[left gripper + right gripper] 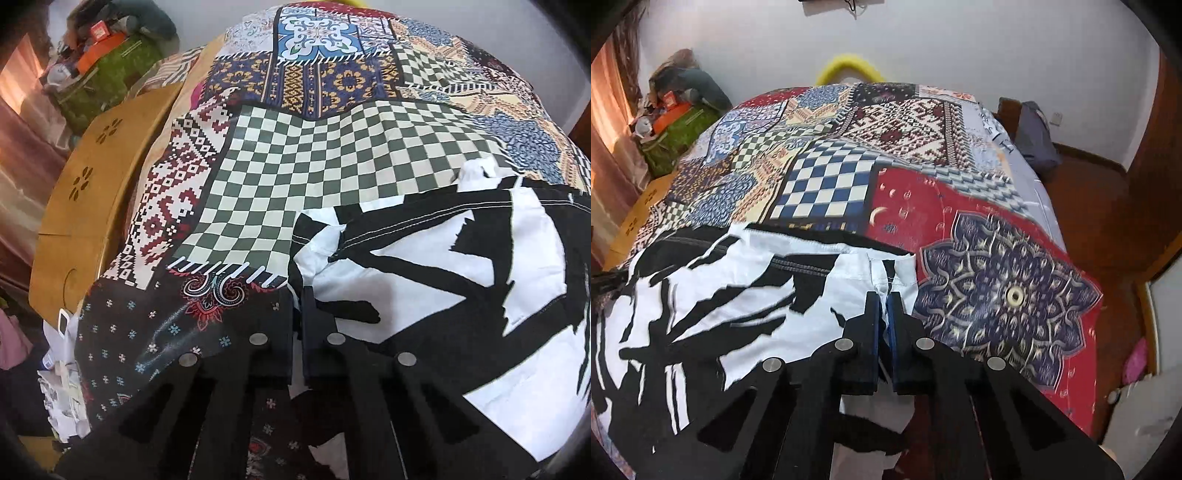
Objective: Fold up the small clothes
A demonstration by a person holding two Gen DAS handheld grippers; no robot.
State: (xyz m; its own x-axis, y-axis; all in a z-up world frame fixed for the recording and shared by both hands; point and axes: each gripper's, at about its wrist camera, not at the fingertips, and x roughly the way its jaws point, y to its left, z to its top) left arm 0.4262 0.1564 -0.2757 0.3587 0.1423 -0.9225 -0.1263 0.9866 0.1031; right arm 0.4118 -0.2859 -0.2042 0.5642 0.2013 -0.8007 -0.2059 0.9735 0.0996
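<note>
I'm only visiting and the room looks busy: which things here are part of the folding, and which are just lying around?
Part of the job:
- black-and-white printed cloth garment
- left gripper, shut on its edge
- right gripper, shut on its edge
- patchwork-patterned bedspread, the work surface

Just lying about:
- green bag with orange boxes
- yellow curved foam tube
- grey backpack
- light wooden board with flower cutouts

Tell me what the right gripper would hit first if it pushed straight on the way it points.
The right gripper is shut on the edge of the black-and-white garment, so it would press that cloth straight into the patchwork bedspread underneath. Nothing else shows in that line, though depth is hard to judge.
</note>
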